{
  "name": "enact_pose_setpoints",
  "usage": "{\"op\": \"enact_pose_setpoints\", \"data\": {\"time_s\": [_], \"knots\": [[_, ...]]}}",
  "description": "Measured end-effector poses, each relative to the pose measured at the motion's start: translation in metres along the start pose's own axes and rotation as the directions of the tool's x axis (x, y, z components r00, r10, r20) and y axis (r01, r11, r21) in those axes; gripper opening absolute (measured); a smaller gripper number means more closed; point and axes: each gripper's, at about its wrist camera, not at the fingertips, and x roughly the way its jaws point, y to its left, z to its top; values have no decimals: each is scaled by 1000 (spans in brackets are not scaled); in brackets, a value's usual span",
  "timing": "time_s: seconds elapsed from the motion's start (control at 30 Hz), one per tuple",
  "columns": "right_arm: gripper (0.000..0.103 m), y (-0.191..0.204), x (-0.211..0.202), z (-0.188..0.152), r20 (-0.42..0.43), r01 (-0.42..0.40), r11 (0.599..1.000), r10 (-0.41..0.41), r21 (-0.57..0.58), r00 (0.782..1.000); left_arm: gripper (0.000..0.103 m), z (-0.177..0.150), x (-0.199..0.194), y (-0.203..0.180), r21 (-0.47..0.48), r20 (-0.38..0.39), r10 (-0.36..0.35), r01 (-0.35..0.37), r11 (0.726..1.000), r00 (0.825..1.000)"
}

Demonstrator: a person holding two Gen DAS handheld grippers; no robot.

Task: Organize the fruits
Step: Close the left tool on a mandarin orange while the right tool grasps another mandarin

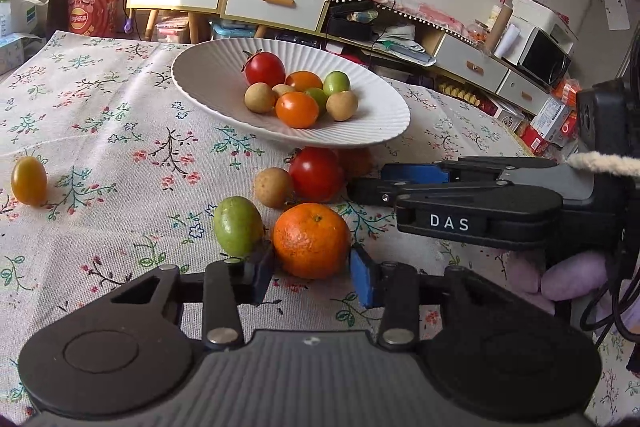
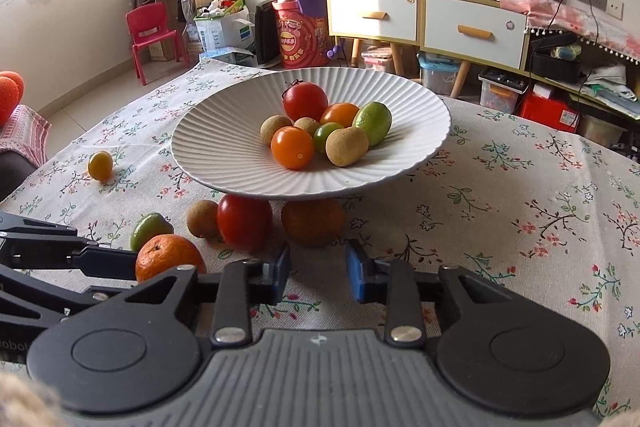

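Note:
My left gripper [image 1: 312,271] is shut on an orange mandarin [image 1: 311,241] on the flowered cloth, a pad on each side of it. Touching its left finger is a green fruit [image 1: 238,227]. Behind them lie a longan [image 1: 274,187] and a red tomato [image 1: 316,175]. My right gripper [image 2: 319,275] stands open with nothing between its pads, its tips just short of a second mandarin [image 2: 313,223] lying in shadow under the plate. The white ribbed footed plate [image 2: 224,187] holds several small fruits. A yellow tomato [image 2: 100,165] sits alone at the far left.
The right gripper's body [image 1: 480,215] reaches in from the right just beyond the left one, held by a purple-gloved hand [image 1: 568,277]. The table's far edge [image 2: 240,65] runs behind the plate. Drawers, boxes and a red chair [image 2: 150,31] stand past it.

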Motion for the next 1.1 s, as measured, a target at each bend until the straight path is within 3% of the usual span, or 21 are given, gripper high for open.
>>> {"op": "enact_pose_setpoints", "data": {"time_s": [0.37, 0.47, 0.57, 1.1], "knots": [[41, 8, 18, 5, 21, 43, 999, -42, -23, 999, 38, -3, -7, 14, -6, -16, -35, 35, 999, 999], [32, 10, 19, 6, 24, 56, 998, -55, -23, 998, 38, -5, -9, 18, 3, -12, -48, 48, 999, 999], [31, 13, 17, 6, 21, 68, 997, -67, -38, 998, 38, -7, -12, 19, 13, -8, -57, 57, 998, 998], [31, 25, -26, -18, -55, 72, 995, -76, -72, 996, 39, -13, -17, 19, 50, 12, -61, 60, 997, 998]]}}
